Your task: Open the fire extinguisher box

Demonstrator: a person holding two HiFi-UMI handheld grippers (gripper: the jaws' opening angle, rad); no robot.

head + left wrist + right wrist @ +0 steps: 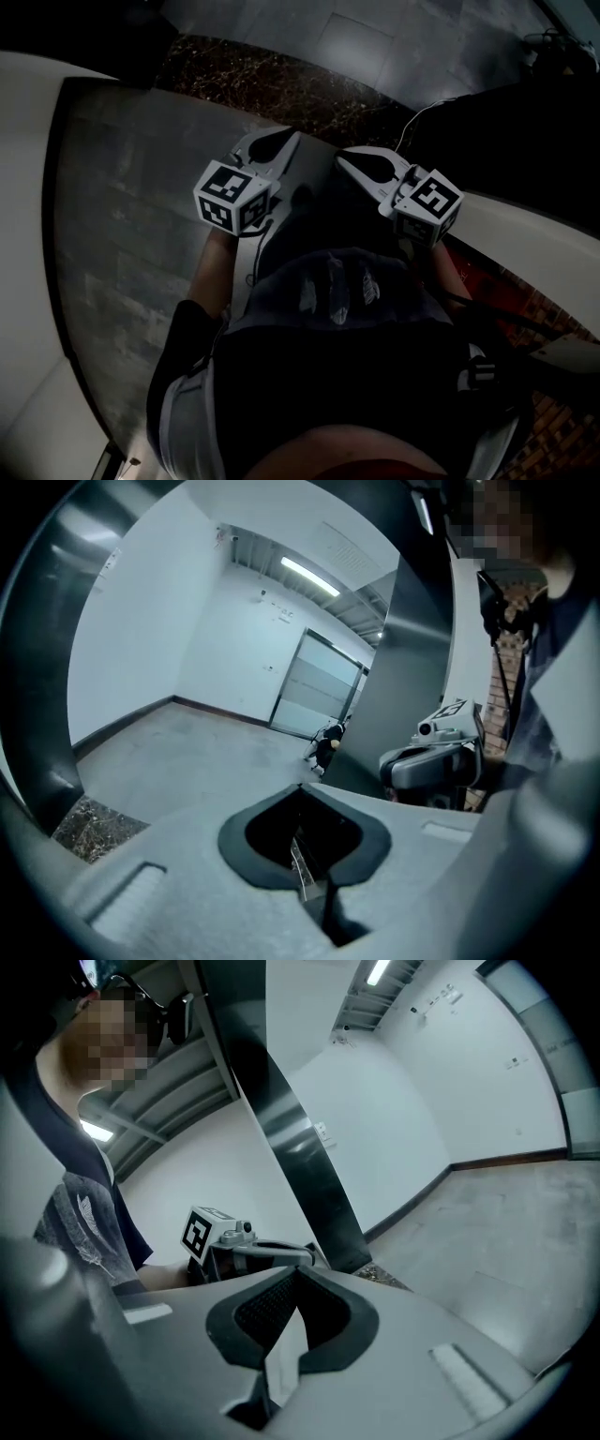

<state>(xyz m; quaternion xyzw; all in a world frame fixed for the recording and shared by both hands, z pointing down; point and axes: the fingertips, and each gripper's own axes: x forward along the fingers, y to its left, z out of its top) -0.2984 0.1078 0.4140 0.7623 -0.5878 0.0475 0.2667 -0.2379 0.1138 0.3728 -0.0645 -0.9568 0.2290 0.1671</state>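
Grey floor [122, 197] lies under left gripper [284, 137] and right gripper [344, 157], fingers of both closed together.

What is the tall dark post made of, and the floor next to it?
The post looks like brushed metal, maybe steel: smooth, with streaky bright reflections. The floor looks like matte grey concrete or big tiles; faint seams show. The dark speckled strip at the post's foot looks like polished stone.
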